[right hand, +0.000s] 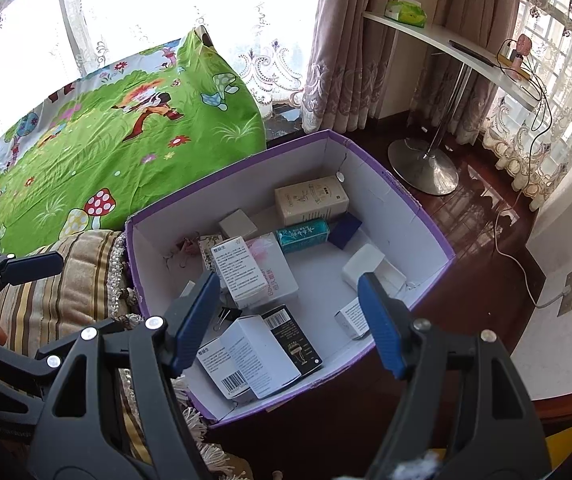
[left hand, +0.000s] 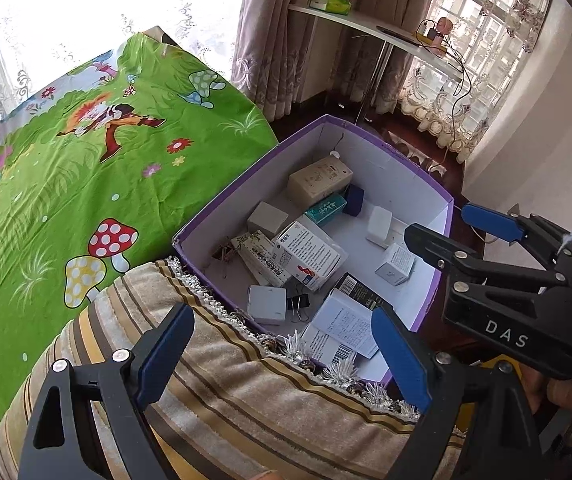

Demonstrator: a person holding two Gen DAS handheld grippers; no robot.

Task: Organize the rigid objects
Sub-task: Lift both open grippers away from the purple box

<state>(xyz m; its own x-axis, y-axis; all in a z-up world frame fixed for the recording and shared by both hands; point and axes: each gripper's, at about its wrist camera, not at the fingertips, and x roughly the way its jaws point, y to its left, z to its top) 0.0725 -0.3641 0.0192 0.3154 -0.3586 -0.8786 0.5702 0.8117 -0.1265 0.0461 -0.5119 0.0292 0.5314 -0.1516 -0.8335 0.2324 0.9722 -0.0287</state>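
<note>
A: Right wrist view: the right claw (right hand: pixel 286 320) is spread wide and holds nothing. Between its blue pads (right hand: pixel 196 320) lie a white carton (right hand: pixel 246 356) with a barcode and a black carton (right hand: pixel 295 338), the white one partly on top of the black.

B: And the container?

A: Both cartons are inside the purple box (right hand: pixel 437 216), which sits straight ahead of and under the claw. Just past the left pad a binder clip (right hand: pixel 226 316) rests on the box floor, with a tall white carton (right hand: pixel 240 270) beyond it lying on a pink-printed one. Further ahead are a teal carton (right hand: pixel 301 234), a dark blue cube (right hand: pixel 345 230) and a beige carton (right hand: pixel 311 200) near the far wall. By the right pad sits a small white box (right hand: pixel 351 318).

B: What about the other side?

A: Left wrist view: the left claw (left hand: pixel 282 360) is also spread, empty, hovering over a striped cushion (left hand: pixel 226 400). The same box (left hand: pixel 425 184) lies just ahead of it, touching the cushion's fringed edge. The right claw (left hand: pixel 461 224) shows at the box's right rim, open. To the left of the left claw, beside the box, spreads a green sheet (left hand: pixel 86 168) with mushrooms printed on it.
</note>
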